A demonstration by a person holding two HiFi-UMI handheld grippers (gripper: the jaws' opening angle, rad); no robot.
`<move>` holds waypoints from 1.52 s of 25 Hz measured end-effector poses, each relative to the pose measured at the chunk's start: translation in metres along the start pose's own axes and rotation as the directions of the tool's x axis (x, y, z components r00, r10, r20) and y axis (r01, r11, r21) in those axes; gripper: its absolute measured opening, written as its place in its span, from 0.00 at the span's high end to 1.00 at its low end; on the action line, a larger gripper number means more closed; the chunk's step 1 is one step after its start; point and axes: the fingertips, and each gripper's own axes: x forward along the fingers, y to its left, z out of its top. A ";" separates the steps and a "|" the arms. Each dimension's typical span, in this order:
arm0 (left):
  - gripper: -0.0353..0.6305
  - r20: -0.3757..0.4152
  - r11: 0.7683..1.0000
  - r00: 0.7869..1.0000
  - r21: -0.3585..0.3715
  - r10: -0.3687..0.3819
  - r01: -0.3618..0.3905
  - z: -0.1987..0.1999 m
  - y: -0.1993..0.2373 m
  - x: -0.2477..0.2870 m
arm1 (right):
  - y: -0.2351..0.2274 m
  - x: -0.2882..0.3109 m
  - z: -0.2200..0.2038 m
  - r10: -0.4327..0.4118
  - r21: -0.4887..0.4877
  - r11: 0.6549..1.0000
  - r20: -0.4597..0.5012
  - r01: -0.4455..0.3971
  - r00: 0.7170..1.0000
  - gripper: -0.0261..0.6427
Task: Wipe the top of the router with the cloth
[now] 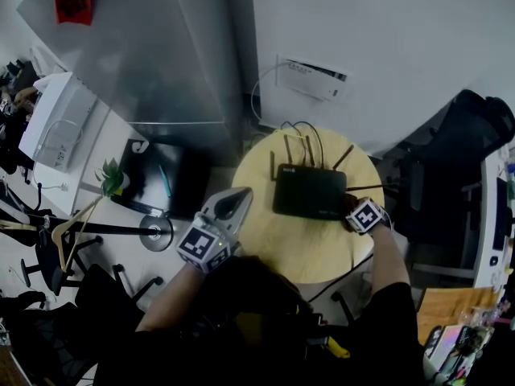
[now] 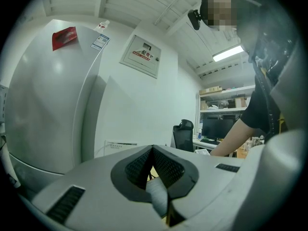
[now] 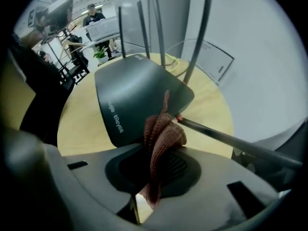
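Only right tool (image 3: 161, 153) in reach: clamped on cloth (image 3: 163, 131) at right end of router (image 3: 130, 95), long axis running leftward; left tool (image 2: 154, 170) closed, empty, at edge of worktop (image 1: 290, 252).

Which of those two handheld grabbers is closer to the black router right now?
The right. The right gripper is at the router's near right corner, shut on the cloth. The left gripper is over the table's left edge, apart from the router.
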 end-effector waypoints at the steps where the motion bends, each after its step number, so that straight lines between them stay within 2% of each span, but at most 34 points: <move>1: 0.96 0.000 1.000 1.000 -0.002 -0.006 0.006 0.000 -0.001 0.001 | 0.006 0.001 -0.003 0.017 -0.016 1.000 -0.010 -0.017 1.000 0.86; 10: 0.96 0.006 0.996 0.997 -0.016 -0.082 0.082 -0.001 -0.012 0.013 | 0.037 -0.002 -0.023 -0.004 0.000 1.000 -0.035 0.004 0.999 0.86; 15: 0.96 0.005 0.992 0.992 -0.032 -0.126 0.126 -0.003 -0.020 0.019 | 0.047 -0.005 -0.029 -0.039 0.082 0.996 -0.029 0.041 0.999 0.86; 18: 0.96 0.002 0.988 0.988 -0.040 -0.152 0.152 -0.005 -0.021 0.019 | 0.052 -0.003 -0.024 -0.069 0.206 0.976 -0.004 0.068 0.998 0.86; 21: 0.96 0.009 0.984 0.985 -0.043 -0.173 0.174 -0.005 -0.022 0.021 | 0.053 -0.003 -0.020 -0.113 0.316 0.943 0.001 0.107 0.994 0.86; 26: 0.96 0.013 0.977 0.979 -0.058 -0.203 0.203 -0.003 -0.023 0.022 | 0.066 -0.002 -0.019 -0.140 0.436 0.890 -0.011 0.131 0.990 0.86; 31: 0.96 0.013 0.972 0.975 -0.076 -0.223 0.223 -0.002 -0.018 0.020 | 0.085 0.002 -0.014 -0.150 0.499 0.855 -0.024 0.142 0.988 0.86; 38: 0.96 -0.010 0.964 0.968 -0.094 -0.251 0.249 -0.010 -0.011 0.015 | 0.109 0.008 0.008 -0.175 0.495 0.853 -0.023 0.163 0.984 0.86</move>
